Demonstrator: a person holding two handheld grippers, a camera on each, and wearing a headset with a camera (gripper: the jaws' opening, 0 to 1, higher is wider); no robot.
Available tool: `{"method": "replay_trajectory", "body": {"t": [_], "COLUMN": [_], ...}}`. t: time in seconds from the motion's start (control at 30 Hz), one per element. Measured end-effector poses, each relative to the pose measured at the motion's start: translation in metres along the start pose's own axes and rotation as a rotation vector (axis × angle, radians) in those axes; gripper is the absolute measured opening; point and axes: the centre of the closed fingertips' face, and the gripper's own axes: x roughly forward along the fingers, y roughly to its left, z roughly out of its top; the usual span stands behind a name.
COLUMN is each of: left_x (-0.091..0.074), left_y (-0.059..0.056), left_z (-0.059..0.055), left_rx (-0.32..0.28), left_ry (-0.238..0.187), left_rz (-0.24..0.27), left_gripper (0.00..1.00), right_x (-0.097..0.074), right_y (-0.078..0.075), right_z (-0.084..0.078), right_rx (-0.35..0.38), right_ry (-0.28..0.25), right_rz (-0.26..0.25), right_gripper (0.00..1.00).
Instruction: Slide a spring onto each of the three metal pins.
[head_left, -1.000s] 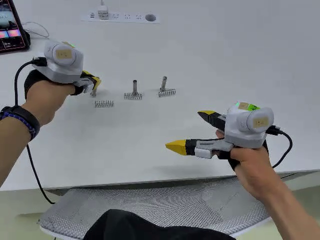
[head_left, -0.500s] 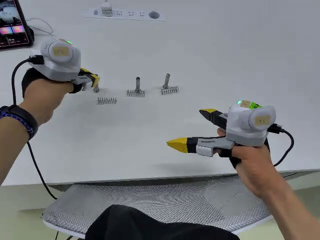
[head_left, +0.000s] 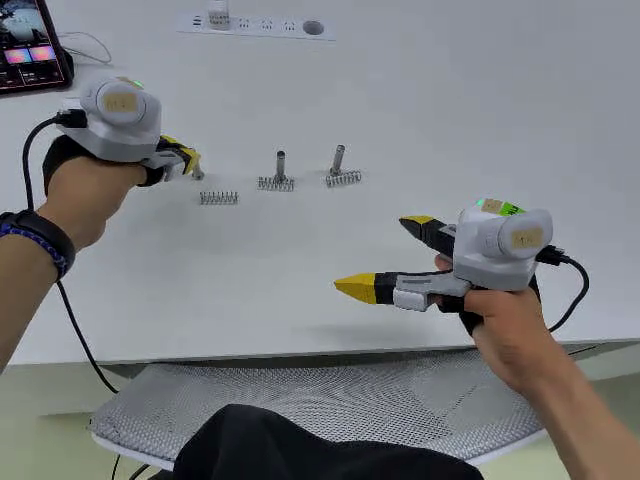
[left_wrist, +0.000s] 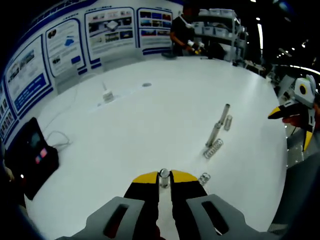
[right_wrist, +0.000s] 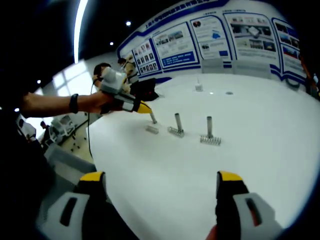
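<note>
Three metal pins stand in a row on the white table (head_left: 300, 260). My left gripper (head_left: 190, 160) is shut on the left pin (head_left: 197, 172); its top (left_wrist: 163, 174) shows between the yellow tips (left_wrist: 163, 178). The middle pin (head_left: 280, 165) and right pin (head_left: 338, 158) stand free. One spring (head_left: 218, 198) lies in front of the left pin, a second (head_left: 275, 184) at the middle pin's foot, a third (head_left: 343, 179) at the right pin's foot. My right gripper (head_left: 385, 256) hangs open and empty near the front edge, its jaws wide apart (right_wrist: 160, 177), facing the pins (right_wrist: 177, 121).
A power strip (head_left: 255, 24) lies at the table's far edge and a lit tablet (head_left: 30, 55) at the far left. A mesh chair (head_left: 300, 400) sits below the front edge. A black cable (head_left: 70, 320) trails from the left gripper.
The head view has shifted a little. The left gripper stays shut on the left pin and the right gripper has hardly moved.
</note>
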Motion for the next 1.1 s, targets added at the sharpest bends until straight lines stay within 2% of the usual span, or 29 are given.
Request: {"method": "replay_trajectory", "body": {"t": [0.27, 0.77, 0.97, 1.1], "left_x": [-0.0015, 0.0059, 0.0083, 0.0084], "left_y": [0.0010, 0.0005, -0.0013, -0.0072], "left_z": [-0.0002, -0.0024, -0.0008, 0.0001], "left_rx": [-0.006, -0.013, -0.020, -0.018], "left_ry": [-0.007, -0.003, -0.005, -0.006], "left_rz": [0.003, -0.004, -0.009, -0.018], "left_gripper": [0.08, 0.09, 0.08, 0.08], "right_x": [-0.0001, -0.0018, -0.0033, -0.0034], "right_y": [0.0016, -0.0003, -0.0022, -0.0034], "right_z": [0.0003, -0.0010, 0.0001, -0.0002], "right_rx": [0.001, -0.001, -0.005, -0.006], "right_ry": [0.000, 0.002, 0.002, 0.002], "right_rz": [0.005, 0.001, -0.002, -0.004], "right_gripper": [0.93, 0.93, 0.93, 0.93]}}
